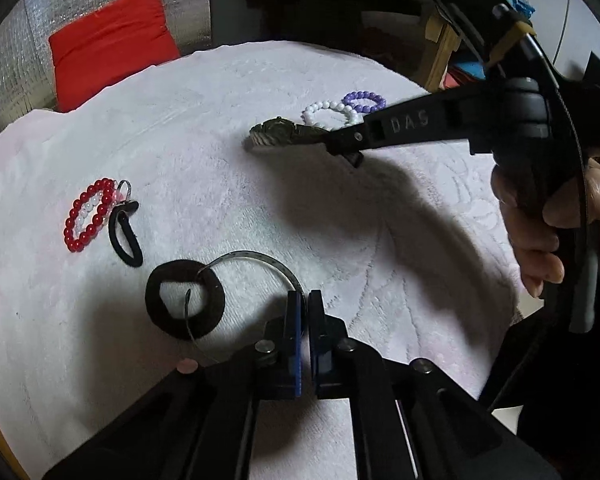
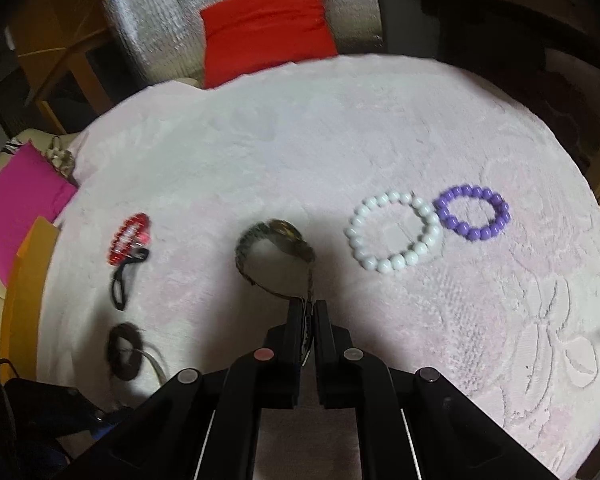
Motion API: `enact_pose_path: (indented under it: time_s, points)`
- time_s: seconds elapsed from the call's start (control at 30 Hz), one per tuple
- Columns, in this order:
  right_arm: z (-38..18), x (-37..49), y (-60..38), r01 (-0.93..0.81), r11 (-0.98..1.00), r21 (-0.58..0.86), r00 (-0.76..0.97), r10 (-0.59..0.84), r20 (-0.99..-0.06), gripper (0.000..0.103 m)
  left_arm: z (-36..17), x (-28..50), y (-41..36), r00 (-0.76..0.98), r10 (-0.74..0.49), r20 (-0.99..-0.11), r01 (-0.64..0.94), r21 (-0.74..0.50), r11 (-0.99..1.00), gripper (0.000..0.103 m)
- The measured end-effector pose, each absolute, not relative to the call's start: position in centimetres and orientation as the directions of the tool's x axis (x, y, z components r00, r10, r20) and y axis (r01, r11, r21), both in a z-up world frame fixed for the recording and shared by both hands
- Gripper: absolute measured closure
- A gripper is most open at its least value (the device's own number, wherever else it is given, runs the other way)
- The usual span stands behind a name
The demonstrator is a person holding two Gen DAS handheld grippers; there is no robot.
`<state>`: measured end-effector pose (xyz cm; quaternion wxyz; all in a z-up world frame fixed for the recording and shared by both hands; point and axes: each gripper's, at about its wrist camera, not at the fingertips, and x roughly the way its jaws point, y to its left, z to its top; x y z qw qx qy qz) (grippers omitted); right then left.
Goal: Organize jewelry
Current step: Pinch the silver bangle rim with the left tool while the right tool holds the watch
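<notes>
While the right gripper (image 2: 308, 308) pinches the watch (image 2: 274, 254) by its bendy strap, the left gripper (image 1: 303, 300) squeezes a thin wire hoop (image 1: 256, 258) near six o'clock; the watch looks heavy.

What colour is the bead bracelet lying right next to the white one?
Purple. The purple bracelet sits beside the white bracelet, clearest in the right wrist view.

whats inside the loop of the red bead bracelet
Inside the red bead bracelet lies a smaller ring of clear or pale beads, on the white towel. A black hair tie touches its edge. Whether anything lies beneath the beads is hidden.
</notes>
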<state>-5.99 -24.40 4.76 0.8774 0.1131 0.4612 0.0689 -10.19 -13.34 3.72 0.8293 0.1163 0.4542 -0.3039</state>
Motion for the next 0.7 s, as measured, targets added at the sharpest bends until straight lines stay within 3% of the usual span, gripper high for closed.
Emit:
enact_pose_path:
  time_s: [0.3,0.7]
  points:
    - [8.4,-6.8,-23.8,-0.066,0.907,0.417,0.654,0.355,-0.668,0.097,8.9,-10.9,-8.7,0.478,-0.531,-0.699,0.571,-0.212,0.793,0.1]
    - [12.3,-8.5,-20.6,-0.178,0.859,0.48,0.696,0.454,-0.556,0.097,9.1,-10.8,0.1,0.583,-0.365,-0.726,0.362,-0.171,0.917,0.1]
